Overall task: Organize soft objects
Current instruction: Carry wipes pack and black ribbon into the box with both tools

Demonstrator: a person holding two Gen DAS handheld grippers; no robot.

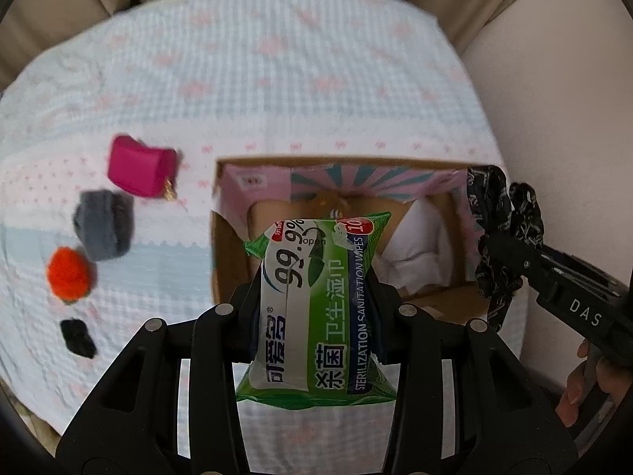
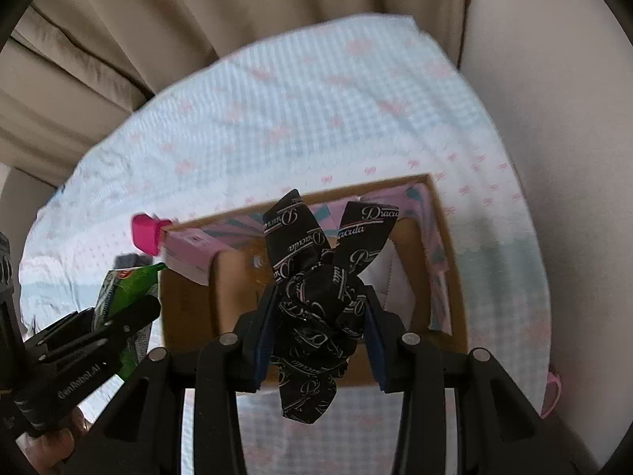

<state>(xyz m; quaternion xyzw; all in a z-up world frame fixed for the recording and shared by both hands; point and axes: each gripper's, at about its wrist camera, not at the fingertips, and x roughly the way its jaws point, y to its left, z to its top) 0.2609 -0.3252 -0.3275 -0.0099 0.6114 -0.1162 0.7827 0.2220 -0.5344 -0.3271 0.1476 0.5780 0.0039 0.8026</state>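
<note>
While both tools hung above the cardboard box, each already carried a load; the left gripper was clamped on a green pack of wipes, its jaws pressing the pack's two long edges, and the right gripper was closed around a black printed scrunchie, whose ribbon tails stuck up toward twelve o'clock. In the left wrist view the pack's far end reached over the box's near-left part, while the right gripper's scrunchie hung at three o'clock by the box's right wall; in the right wrist view the box lay directly under the scrunchie, with white cloth already inside it. On the quilted bedspread, between nine and ten o'clock of the box, lay a magenta pouch, a grey sock bundle, an orange pompom and a small black item, all well apart from the box.

The likely risk was crowding; two tools releasing over one small opening could knock together, or the pack could land on the box's near wall and tip out onto the bedspread; the slick wrapper might also slide in a loosened grip before it cleared the rim; the scrunchie's trailing loop could snag on a finger at release and drag out again.
</note>
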